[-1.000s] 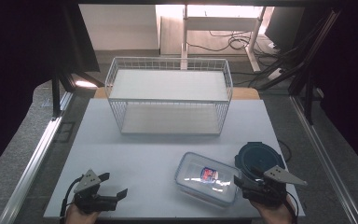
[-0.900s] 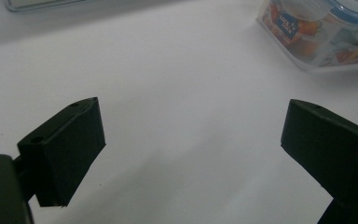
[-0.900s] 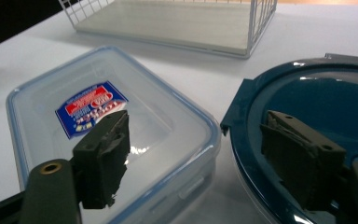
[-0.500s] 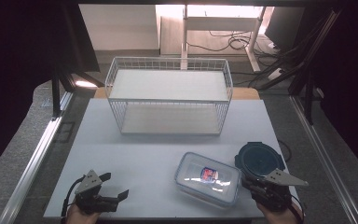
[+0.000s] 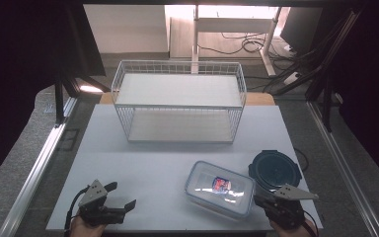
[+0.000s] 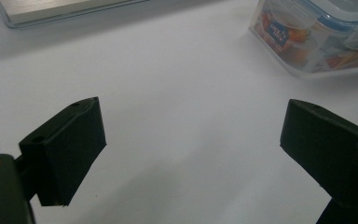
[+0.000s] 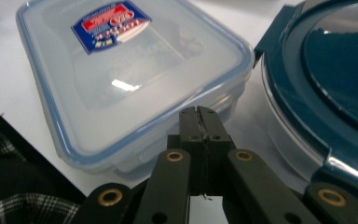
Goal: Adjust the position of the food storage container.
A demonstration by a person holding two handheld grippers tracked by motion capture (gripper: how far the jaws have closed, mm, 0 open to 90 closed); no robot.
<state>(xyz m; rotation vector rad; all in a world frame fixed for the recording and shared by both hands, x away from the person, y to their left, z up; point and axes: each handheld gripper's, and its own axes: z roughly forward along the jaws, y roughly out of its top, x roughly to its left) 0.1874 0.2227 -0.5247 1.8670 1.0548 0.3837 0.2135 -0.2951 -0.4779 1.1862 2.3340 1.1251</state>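
A clear rectangular box [image 5: 219, 187] with a blue-rimmed lid and a red-and-blue label lies at the front right of the white table [image 5: 143, 163]. My right gripper [image 5: 258, 199] sits just off its near right corner. In the right gripper view this gripper [image 7: 199, 112] has just been closing: its pads meet with nothing between them, pointing at the box [image 7: 121, 70] edge. My left gripper [image 5: 123, 195] rests open at the front left. In the left gripper view its jaws [image 6: 191, 135] stand wide over bare table, with the box [image 6: 317, 32] far off.
A round dark-blue lidded container [image 5: 275, 169] stands right of the box, close to my right gripper, and shows large in the right gripper view [image 7: 326, 70]. A white wire basket with a shelf [image 5: 177, 101] occupies the back middle. The table's near edge runs just under both hands.
My right gripper's jaws have gone from wide apart to shut, and that hand has drawn slightly back toward the near edge. The left gripper has not moved.
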